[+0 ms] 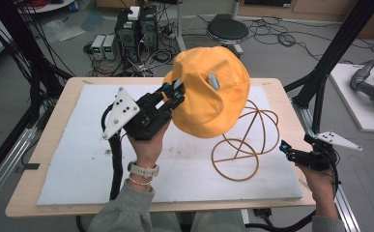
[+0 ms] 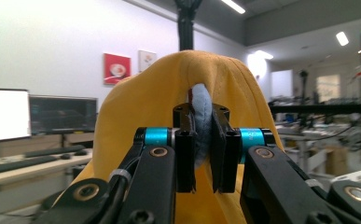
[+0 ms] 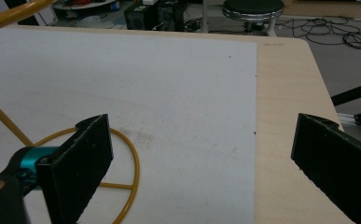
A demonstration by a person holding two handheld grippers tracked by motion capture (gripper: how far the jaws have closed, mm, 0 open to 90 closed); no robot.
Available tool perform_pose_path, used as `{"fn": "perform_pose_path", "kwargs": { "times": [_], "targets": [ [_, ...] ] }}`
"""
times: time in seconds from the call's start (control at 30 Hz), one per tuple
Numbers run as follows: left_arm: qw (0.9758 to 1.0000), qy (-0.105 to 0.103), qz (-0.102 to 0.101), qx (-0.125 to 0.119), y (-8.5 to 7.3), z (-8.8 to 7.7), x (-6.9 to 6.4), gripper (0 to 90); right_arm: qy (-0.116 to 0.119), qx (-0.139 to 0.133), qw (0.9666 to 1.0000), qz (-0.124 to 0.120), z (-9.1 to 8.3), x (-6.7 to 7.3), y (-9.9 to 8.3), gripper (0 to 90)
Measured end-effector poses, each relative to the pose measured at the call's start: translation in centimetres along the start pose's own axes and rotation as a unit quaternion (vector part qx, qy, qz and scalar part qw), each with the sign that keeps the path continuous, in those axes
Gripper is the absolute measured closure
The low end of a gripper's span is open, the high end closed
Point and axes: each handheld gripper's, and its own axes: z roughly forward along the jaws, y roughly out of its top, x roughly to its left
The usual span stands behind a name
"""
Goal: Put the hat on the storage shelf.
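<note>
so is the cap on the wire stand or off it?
Off. The yellow cap hangs lifted in the left tool, beside the wire stand.

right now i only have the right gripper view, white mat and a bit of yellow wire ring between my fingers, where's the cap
Observer: The yellow cap is lifted off the table, held up by the left gripper, above the back of the white mat.
Operator: what part is it pinching
Observer: In the left gripper view its fingers are shut on a pale blue tab of the cap.
Operator: and the wire thing
Observer: The wire stand is a dome of hoops on a round base ring, standing bare beside and partly under the cap.
Operator: where's my gripper
Observer: The right gripper is open by the table's right edge, apart from the stand.
</note>
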Motion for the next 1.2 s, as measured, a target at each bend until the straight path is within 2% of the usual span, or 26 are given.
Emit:
{"fn": "perform_pose_path", "kwargs": {
  "times": [0.17, 0.37, 0.6, 0.63, 0.9, 1.2],
  "targets": [
    [0.9998, -0.017, 0.002, 0.007, -0.8, 1.5, -1.3, 81.5, 0.001, -0.002, 1.0000, -0.002, -0.1, 0.1, 0.0, 5.1],
    [0.9990, -0.038, -0.016, 0.016, -2.0, 3.5, -2.2, 81.4, -0.003, -0.002, 1.0000, 0.000, -0.3, -0.1, -0.1, 5.1],
    [0.9977, -0.057, -0.030, 0.022, -2.9, 4.9, -3.2, 81.4, -0.004, -0.002, 1.0000, 0.000, -0.4, -0.2, -0.1, 5.1],
    [0.9968, -0.066, -0.035, 0.026, -3.2, 5.3, -3.6, 81.4, -0.005, -0.002, 1.0000, 0.000, -0.4, -0.2, -0.1, 5.0],
    [0.9937, -0.090, -0.042, 0.052, -4.8, 7.0, -5.1, 81.4, -0.007, -0.005, 1.0000, -0.002, -0.6, -0.3, -0.2, 5.0],
    [0.9920, -0.095, -0.043, 0.070, -5.9, 8.2, -5.8, 81.3, -0.008, -0.005, 0.9999, -0.003, -0.7, -0.4, -0.2, 5.0]
  ]
}}
